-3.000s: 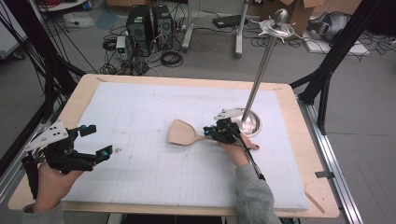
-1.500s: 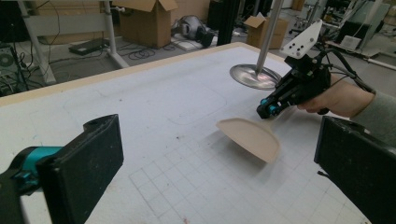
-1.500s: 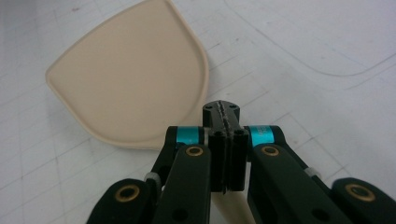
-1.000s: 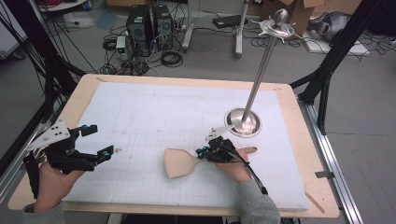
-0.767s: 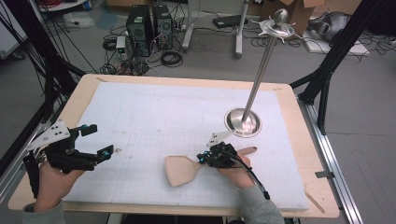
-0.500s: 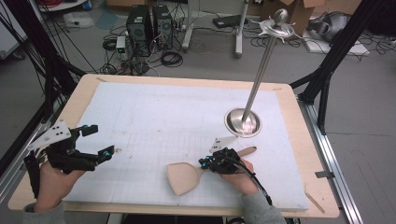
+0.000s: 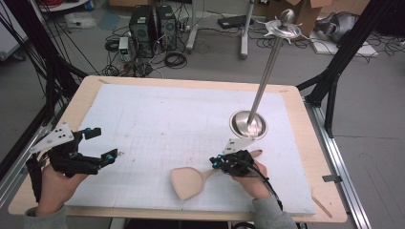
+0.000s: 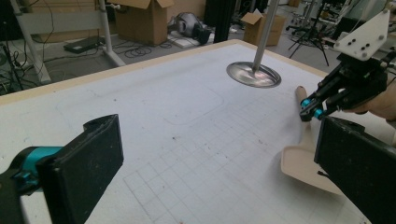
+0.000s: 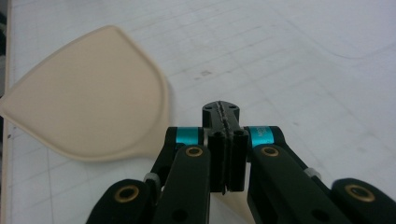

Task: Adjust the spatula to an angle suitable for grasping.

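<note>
A pale wooden spatula (image 7: 187,182) lies near the front of the white mat, blade to the front left, handle end (image 7: 257,153) pointing toward the back right. My right gripper (image 7: 218,163) is over the handle with its jaws pressed together. In the right gripper view the blade (image 9: 93,93) lies left of the closed right gripper (image 9: 220,108) and the handle runs under it. My left gripper (image 7: 105,143) hovers at the mat's left front, jaws wide apart with nothing between them (image 8: 219,163). The left gripper view shows the spatula (image 8: 303,161) and the right gripper (image 8: 310,106) beyond.
A metal stand with a round dish base (image 7: 248,125) and a tall pole stands at the back right of the mat, just behind my right hand; its base (image 8: 253,74) is also in the left gripper view. The wooden table edge (image 7: 329,210) frames the mat.
My right gripper has drawn back from the stand's base toward the front edge, and the spatula came with it, its blade swinging toward the front. The left gripper has kept still.
</note>
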